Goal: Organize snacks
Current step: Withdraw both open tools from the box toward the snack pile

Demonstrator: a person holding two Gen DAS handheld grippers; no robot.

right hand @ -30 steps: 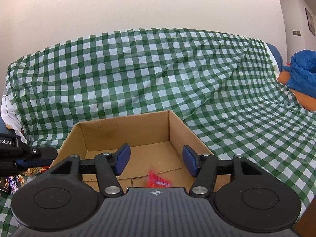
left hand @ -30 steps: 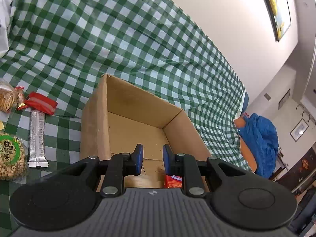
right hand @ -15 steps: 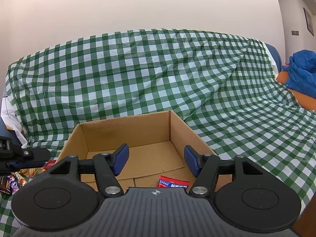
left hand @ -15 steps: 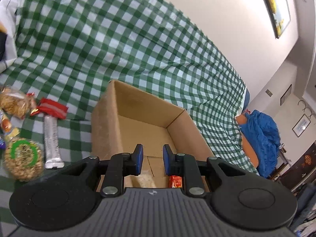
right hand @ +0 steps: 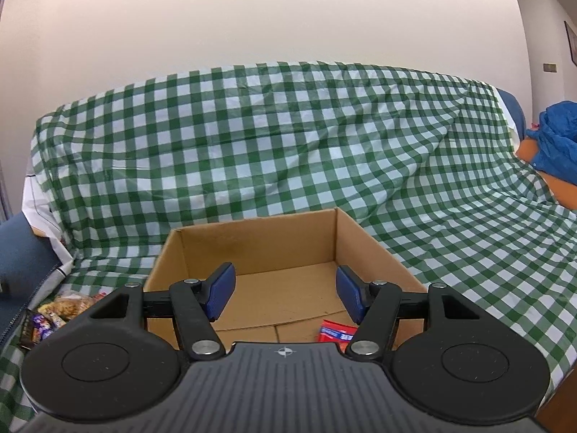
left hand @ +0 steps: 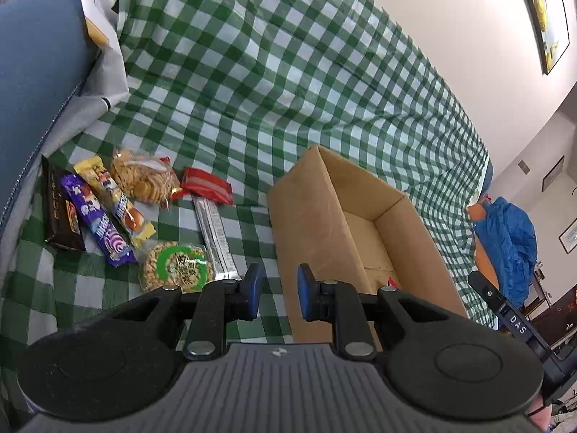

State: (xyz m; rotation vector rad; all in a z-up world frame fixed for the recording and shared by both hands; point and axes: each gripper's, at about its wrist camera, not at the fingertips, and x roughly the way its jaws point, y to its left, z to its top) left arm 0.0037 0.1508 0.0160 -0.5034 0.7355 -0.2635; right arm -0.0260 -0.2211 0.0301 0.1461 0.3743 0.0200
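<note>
The left gripper (left hand: 276,294) is being held nearly closed and empty — snacks (left hand: 137,213) lying ahead-left. The right gripper (right hand: 285,297) is being held open over the cardboard box (right hand: 259,241) — a red packet (right hand: 333,332) lying below.

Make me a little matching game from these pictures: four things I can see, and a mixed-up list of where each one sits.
Things:
1. red packet
2. purple bar
3. blue cloth bundle
4. round green-label bag

Places:
A. between dark bar and yellow bar
B. inside the cardboard box
C. just ahead of the left gripper's fingers
D. far right, beyond the checked cloth

Pairs: 1-B, 2-A, 3-D, 4-C
</note>
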